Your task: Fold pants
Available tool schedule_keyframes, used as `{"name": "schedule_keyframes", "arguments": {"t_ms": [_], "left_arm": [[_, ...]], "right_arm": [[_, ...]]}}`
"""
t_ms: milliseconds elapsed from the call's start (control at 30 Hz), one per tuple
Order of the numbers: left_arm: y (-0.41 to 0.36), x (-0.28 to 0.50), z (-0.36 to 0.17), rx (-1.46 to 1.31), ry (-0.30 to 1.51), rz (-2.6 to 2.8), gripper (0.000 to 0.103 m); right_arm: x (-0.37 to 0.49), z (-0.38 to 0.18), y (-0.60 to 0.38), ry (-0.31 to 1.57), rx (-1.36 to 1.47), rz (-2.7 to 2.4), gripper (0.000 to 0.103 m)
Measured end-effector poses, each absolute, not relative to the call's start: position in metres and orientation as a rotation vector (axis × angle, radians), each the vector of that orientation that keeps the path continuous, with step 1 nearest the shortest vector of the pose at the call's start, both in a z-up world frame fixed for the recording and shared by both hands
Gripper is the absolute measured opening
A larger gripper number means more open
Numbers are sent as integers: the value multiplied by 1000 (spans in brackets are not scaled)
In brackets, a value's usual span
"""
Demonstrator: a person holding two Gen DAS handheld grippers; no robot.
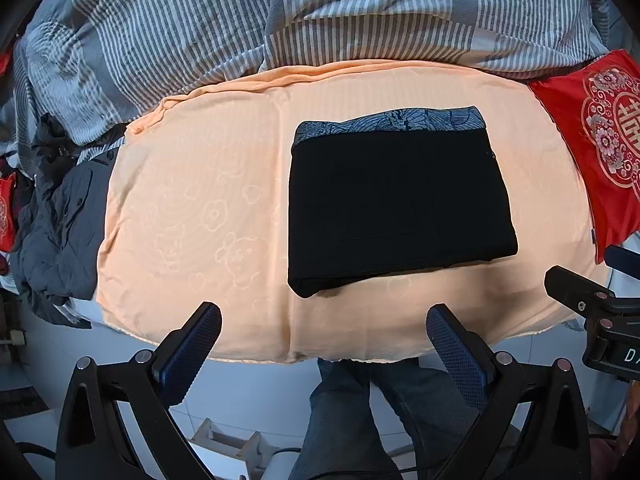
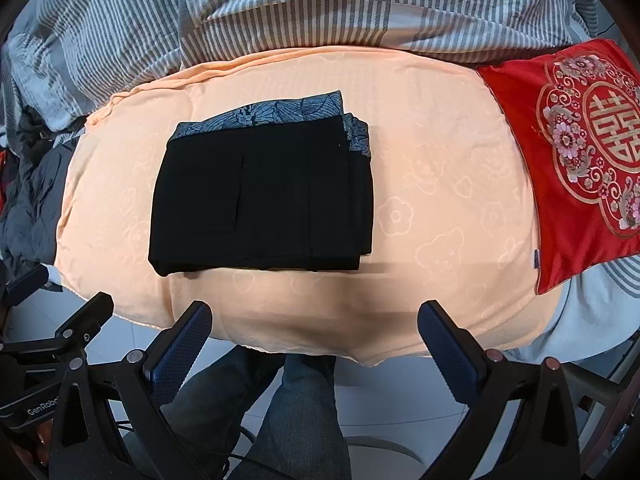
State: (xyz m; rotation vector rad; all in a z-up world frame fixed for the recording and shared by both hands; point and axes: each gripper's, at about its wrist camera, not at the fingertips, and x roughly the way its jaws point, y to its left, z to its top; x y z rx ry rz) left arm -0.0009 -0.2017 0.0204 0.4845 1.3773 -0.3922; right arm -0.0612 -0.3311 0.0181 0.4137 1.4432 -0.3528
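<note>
The black pants (image 1: pixel 396 200) lie folded into a compact rectangle on the peach blanket (image 1: pixel 200 200), with a blue patterned waistband along the far edge. They also show in the right wrist view (image 2: pixel 260 196) on the blanket (image 2: pixel 440 200). My left gripper (image 1: pixel 324 336) is open and empty, held back over the blanket's near edge. My right gripper (image 2: pixel 314 332) is open and empty, also near the front edge, apart from the pants. The right gripper's body shows at the right of the left wrist view (image 1: pixel 600 320).
A grey striped duvet (image 1: pixel 320 12) is bunched along the back. A red embroidered cushion (image 2: pixel 580 152) lies at the right. Dark clothes (image 1: pixel 60 208) are piled at the left. The person's jeans-clad legs (image 2: pixel 296 408) stand below the bed edge.
</note>
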Motion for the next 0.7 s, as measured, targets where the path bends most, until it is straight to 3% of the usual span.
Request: {"name": "schedule_keyframes", "arguments": {"t_ms": [700], "left_arm": [[-206,-3,21,460,1386,-431,103]], "right_arm": [[-60,15,-332,1448,413,-346,103]]}}
